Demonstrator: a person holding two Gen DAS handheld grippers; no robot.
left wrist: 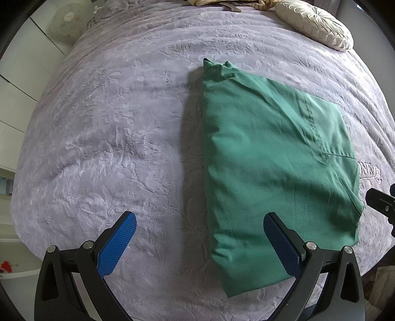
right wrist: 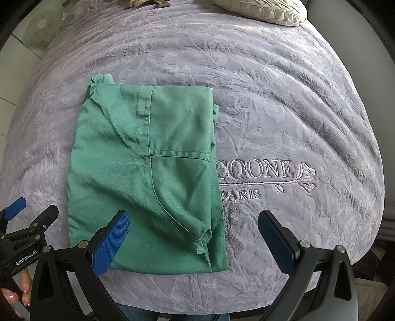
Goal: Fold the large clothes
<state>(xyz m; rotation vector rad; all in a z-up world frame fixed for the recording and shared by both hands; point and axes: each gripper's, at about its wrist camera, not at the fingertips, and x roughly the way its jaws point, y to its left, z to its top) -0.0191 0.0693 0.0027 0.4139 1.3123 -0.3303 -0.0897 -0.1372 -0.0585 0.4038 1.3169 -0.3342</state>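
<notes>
A green garment (left wrist: 271,160) lies folded into a compact rectangle on the lilac bedspread (left wrist: 111,135); in the right wrist view the garment (right wrist: 148,172) shows its seams and layered right edge. My left gripper (left wrist: 200,234) hovers open above the garment's near left edge, its right finger over the cloth, nothing held. My right gripper (right wrist: 193,237) is open over the garment's near right corner, holding nothing. The left gripper (right wrist: 22,222) also shows at the left edge of the right wrist view, held by a hand (right wrist: 17,293).
A cream pleated cushion (left wrist: 313,22) lies at the bed's far right, with a beige bundle (left wrist: 209,2) at the far edge. The bedspread (right wrist: 296,98) carries embroidered lettering (right wrist: 259,170) right of the garment. White cabinets (left wrist: 17,81) stand left of the bed.
</notes>
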